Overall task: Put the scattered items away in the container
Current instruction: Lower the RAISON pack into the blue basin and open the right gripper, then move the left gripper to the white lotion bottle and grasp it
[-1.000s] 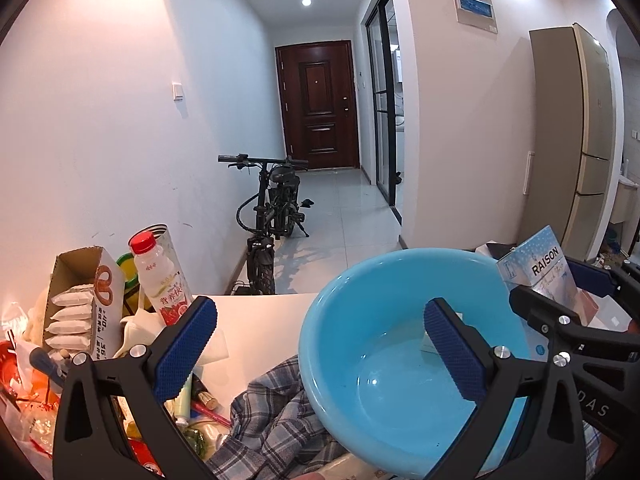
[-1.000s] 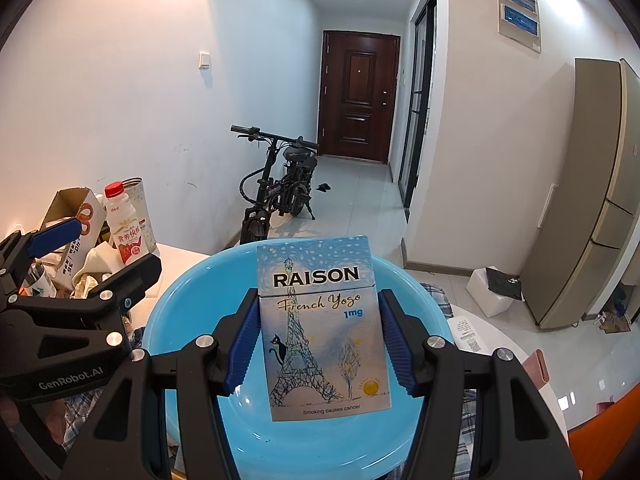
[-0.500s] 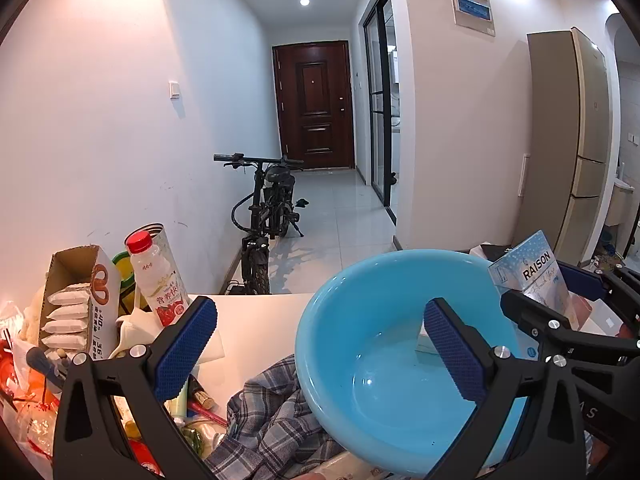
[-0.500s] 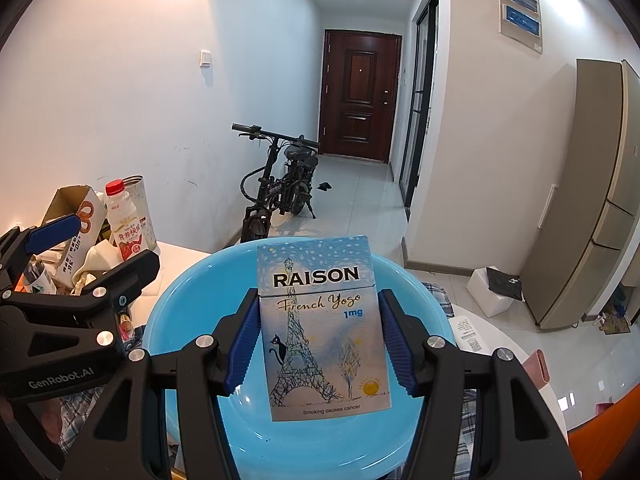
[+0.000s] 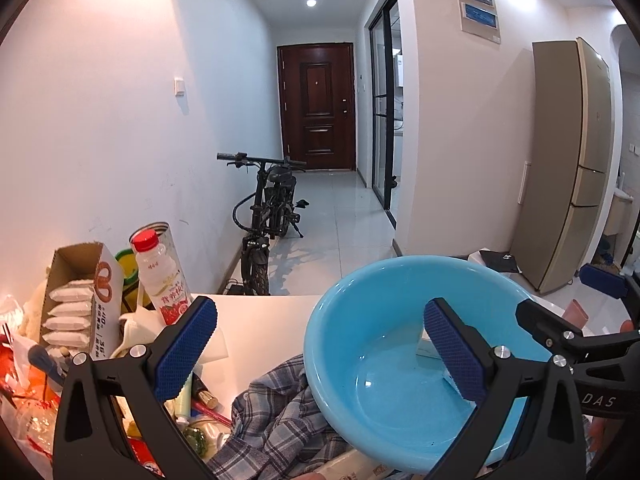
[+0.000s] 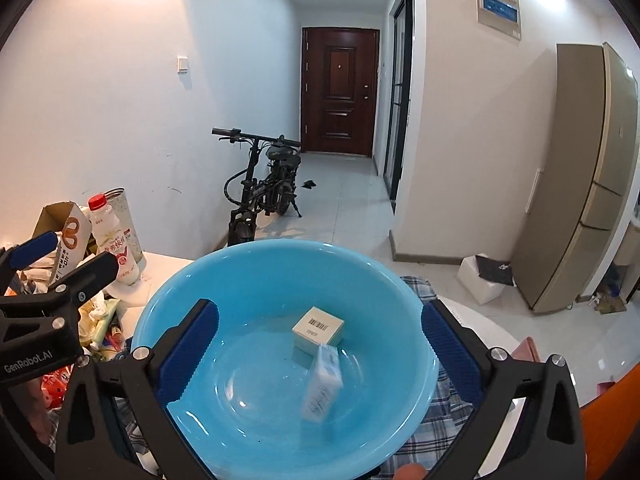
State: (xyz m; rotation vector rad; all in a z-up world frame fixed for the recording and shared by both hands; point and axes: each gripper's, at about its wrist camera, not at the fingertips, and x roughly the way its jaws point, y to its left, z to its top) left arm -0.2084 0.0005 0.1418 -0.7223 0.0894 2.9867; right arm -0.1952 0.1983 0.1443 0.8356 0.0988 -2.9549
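Find the right hand-held gripper [image 6: 318,314] spread wide and pinching nothing, poised over the blue basin [image 6: 248,280]. Same for the left hand-held gripper [image 5: 320,314]: spread, empty, aimed across the basin's 9 o'clock rim.

Inside the basin, count two things. See a small white box [image 6: 318,330] with a barcode on top at about 1 o'clock from the centre, lying flat. Just below it, at about 4 o'clock, see the cigarette pack [image 6: 323,384], on edge and blurred; cannot tell whether settled, or whether touching the white box.

Judge the pack light, stiff cardboard, probably film-wrapped and a little slick: best pinched across the two broad faces, gently, to avoid crushing. No further grip called for now, being inside the container.

Judge the basin smooth, hard plastic, likely to slide or rock, resting partly on a plaid cloth [image 5: 280,400] on the white tabletop [image 5: 260,320].

At 9 o'clock from the basin, find more still outside:
- a red-capped drink bottle [image 5: 162,280], upright, probably heavy and round, so best taken around the body;
- an open carton of sachets [image 5: 76,308], light and apt to spill, so best taken by its walls and kept level;
- small tubes and wrappers [image 5: 200,396], light and fiddly.
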